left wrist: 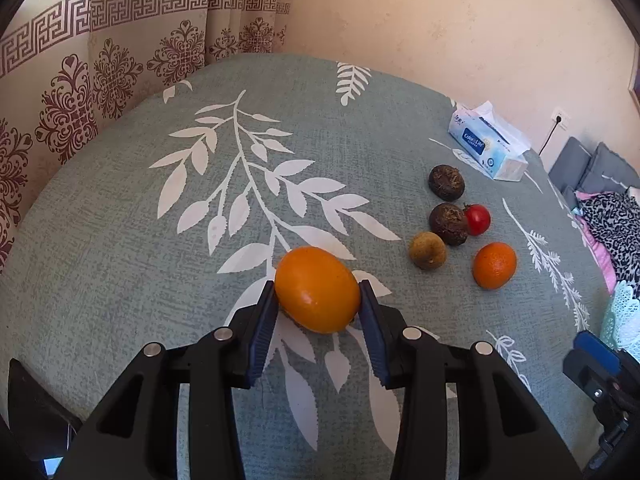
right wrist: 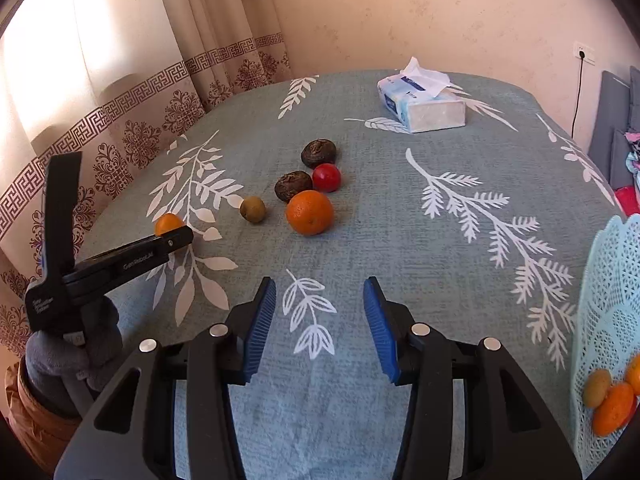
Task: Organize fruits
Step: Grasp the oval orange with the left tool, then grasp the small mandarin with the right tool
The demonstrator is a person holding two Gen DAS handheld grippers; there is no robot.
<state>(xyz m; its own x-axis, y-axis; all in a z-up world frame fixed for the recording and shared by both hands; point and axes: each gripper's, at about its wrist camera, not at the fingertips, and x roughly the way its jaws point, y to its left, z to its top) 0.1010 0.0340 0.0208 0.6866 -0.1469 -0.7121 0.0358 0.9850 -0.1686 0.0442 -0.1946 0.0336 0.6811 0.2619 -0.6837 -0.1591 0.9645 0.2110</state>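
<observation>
The left gripper (left wrist: 318, 300) has its jaws closed on an orange fruit (left wrist: 317, 289) resting on the worktop (left wrist: 120, 240). The right gripper (right wrist: 320, 312) hangs with jaws parted and nothing between them. Farther off lie a mandarin (right wrist: 309, 212), a tomato (right wrist: 326, 177) and brown fruits (right wrist: 293, 186).

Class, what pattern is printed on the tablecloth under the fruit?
White leafy sprigs on a grey-green tablecloth, seen best in the left wrist view.
</observation>
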